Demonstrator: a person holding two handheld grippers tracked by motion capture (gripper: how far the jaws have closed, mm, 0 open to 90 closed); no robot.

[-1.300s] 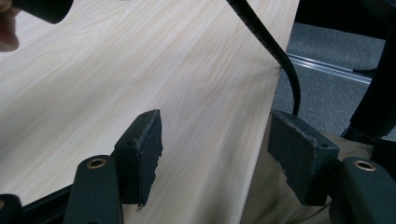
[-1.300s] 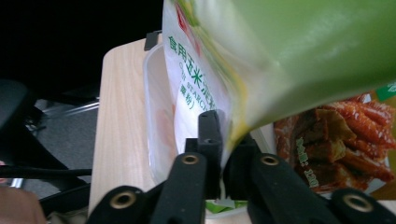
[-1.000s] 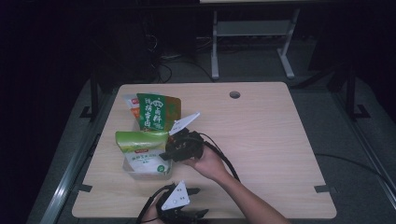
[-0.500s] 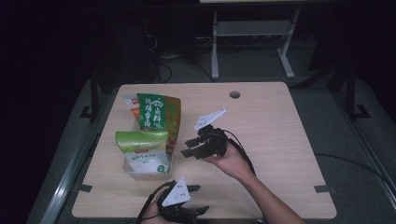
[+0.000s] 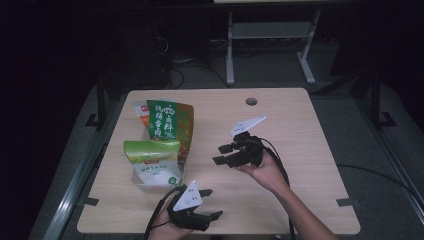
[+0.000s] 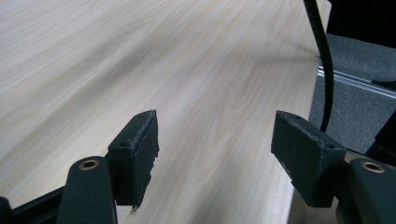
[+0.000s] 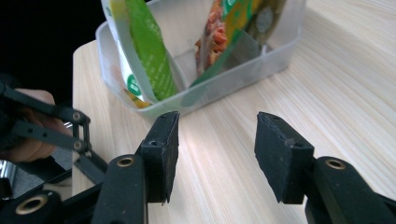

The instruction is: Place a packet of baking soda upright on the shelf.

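Opening right gripper (image 5: 223, 154) (seemingly empty), withdrawn.

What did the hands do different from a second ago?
The right gripper pulled away from the snack bags toward the table's middle, and its jaws have just been opening with nothing between them. It had been at the light green bag, which now stands free in the clear bin. The left gripper, the bin and the bags stayed put.

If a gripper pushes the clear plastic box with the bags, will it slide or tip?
The clear plastic box probably slides, since its base looks wide and flat on the smooth table. The tall green bag leans above the rim, so it may flop over.
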